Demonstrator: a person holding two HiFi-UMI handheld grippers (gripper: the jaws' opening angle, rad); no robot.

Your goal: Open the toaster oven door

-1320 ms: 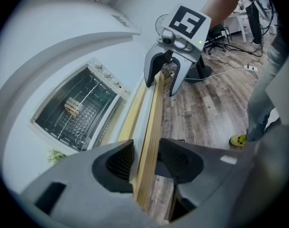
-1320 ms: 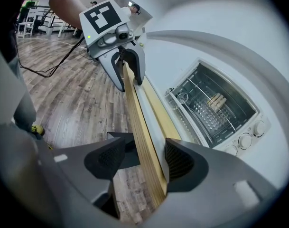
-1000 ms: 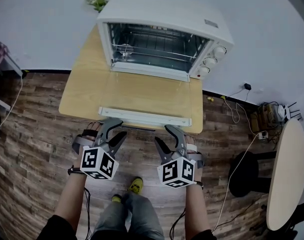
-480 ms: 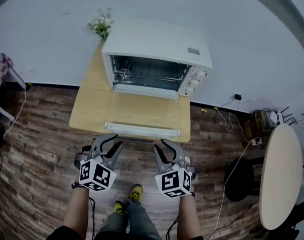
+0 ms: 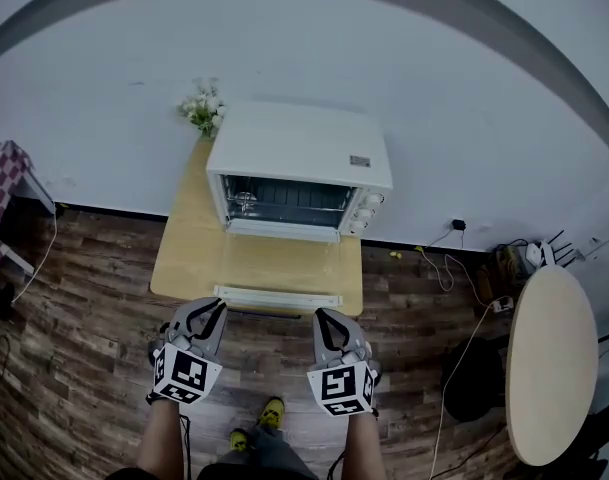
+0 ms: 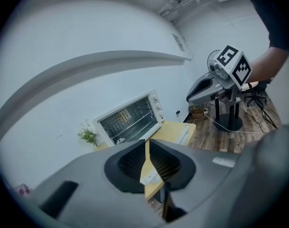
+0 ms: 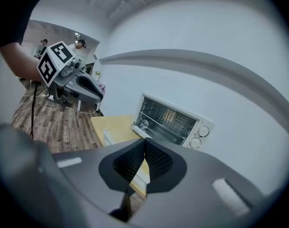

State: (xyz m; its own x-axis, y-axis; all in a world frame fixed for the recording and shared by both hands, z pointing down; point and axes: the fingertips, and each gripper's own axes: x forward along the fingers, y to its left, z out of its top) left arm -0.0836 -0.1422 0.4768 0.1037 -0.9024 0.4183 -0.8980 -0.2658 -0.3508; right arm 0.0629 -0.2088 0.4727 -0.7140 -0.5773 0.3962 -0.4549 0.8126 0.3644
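Both claws have just been closing on nothing. The left claw (image 6: pixel 147 151) is all but together, with only a thin slit between its pads, and the right claw (image 7: pixel 144 148) is pressed together, so neither holds anything. I judge the task done. The toaster oven (image 5: pixel 299 163) sits at twelve o'clock from me on the far end of the worktop (image 5: pixel 184 258). Its door (image 5: pixel 284 264) lies swung down flat toward six o'clock, with the glass level over the wood and the handle bar (image 5: pixel 277 296) at the near edge. Both claws hang clear of that bar, the left toward its seven o'clock and the right toward its five, touching nothing. I see no step left to do. With the door down, the cavity is open to view. A wire rack (image 5: pixel 284 196) spans it, and I make out no tray or food on it, though the back is dim. The knobs (image 5: pixel 364 208) sit at the oven's four o'clock corner, and a small bunch of flowers (image 5: pixel 202 110) stands at its ten o'clock.
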